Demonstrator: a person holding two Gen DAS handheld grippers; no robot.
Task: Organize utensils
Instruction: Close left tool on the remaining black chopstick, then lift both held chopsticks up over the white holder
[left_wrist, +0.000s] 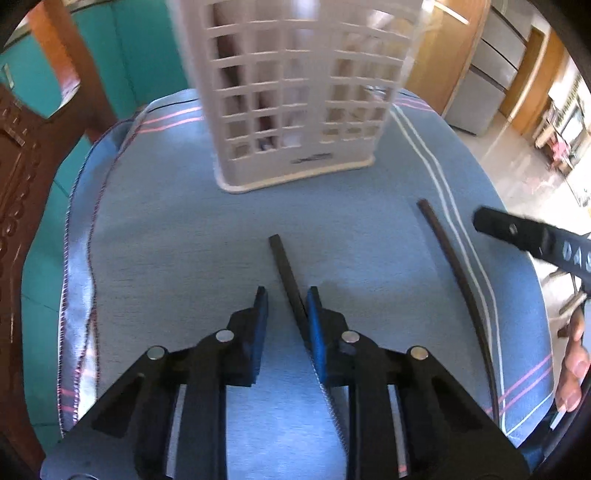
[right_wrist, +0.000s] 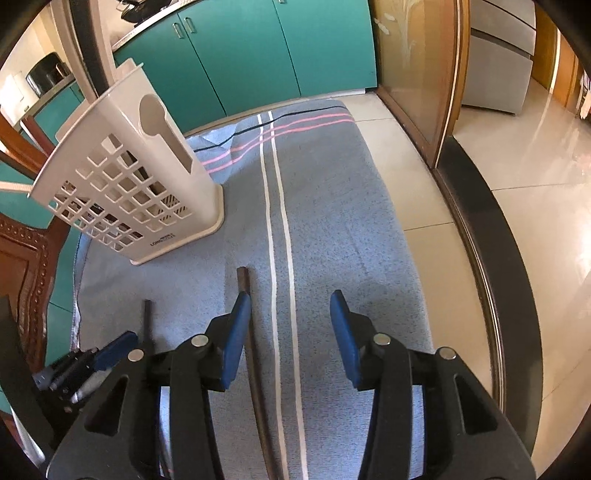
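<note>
Two dark chopsticks lie on a blue striped cloth (left_wrist: 166, 240). My left gripper (left_wrist: 287, 310) is low over one chopstick (left_wrist: 284, 266). The stick runs between the blue pads and rests against the right pad, with a gap to the left pad. The other chopstick (right_wrist: 255, 369) lies under my right gripper (right_wrist: 290, 314), just inside its left pad, and the jaws stand wide apart around it. A cream grid utensil holder (left_wrist: 295, 110) stands upright at the cloth's far end, with some items dimly seen through its holes.
A carved wooden chair (right_wrist: 26, 266) is close on the left. Teal cabinets (right_wrist: 258, 55) stand behind the cloth. The cloth's right edge drops to a tiled floor (right_wrist: 535, 184). A person's hand (left_wrist: 572, 362) shows at the right edge of the left wrist view.
</note>
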